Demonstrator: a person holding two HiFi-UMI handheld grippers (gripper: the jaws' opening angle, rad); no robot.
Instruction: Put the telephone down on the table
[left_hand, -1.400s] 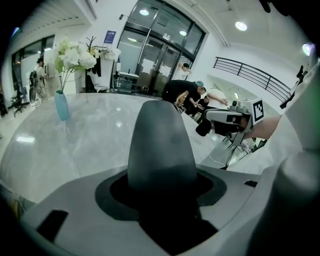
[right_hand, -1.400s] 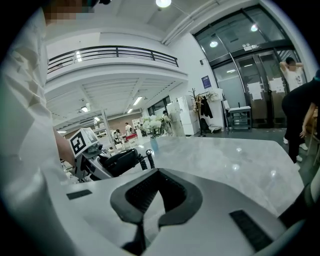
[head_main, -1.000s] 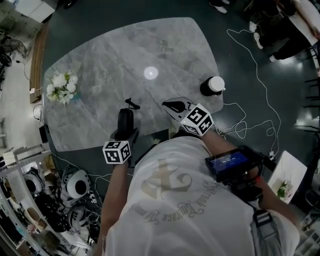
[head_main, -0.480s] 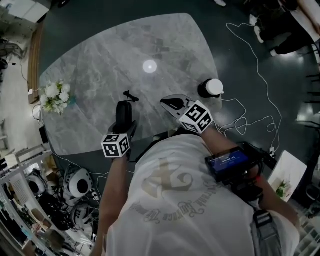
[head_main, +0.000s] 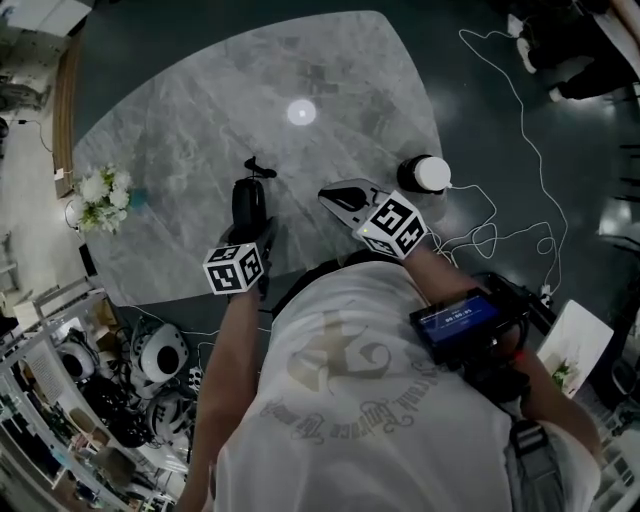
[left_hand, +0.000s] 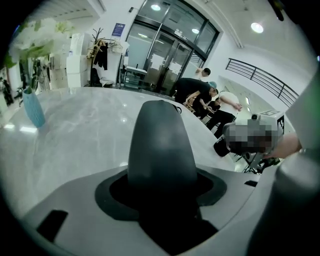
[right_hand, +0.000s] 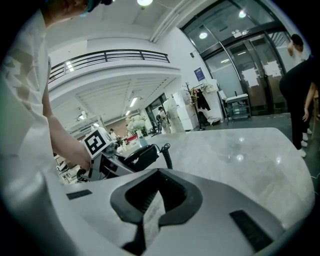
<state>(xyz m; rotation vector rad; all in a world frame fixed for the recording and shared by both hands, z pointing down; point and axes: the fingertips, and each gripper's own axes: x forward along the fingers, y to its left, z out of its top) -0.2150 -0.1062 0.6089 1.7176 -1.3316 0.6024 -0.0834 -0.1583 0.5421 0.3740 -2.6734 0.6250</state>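
The telephone is a black handset with a coiled cord at its far end. My left gripper is shut on it over the near part of the grey marble table. In the left gripper view the handset fills the space between the jaws and points across the table. The right gripper view shows the handset tilted low over the tabletop; I cannot tell whether it touches. My right gripper hovers just right of it, jaws closed with nothing in them.
A bunch of white flowers in a blue vase stands at the table's left edge. A black and white round object sits at its right edge. Cables trail over the dark floor. Helmets lie lower left. People stand beyond the table.
The head view has shifted, so the table sits higher in the picture. Both grippers keep nearly the same place over the table's near edge, and the left grip on the handset is unchanged.
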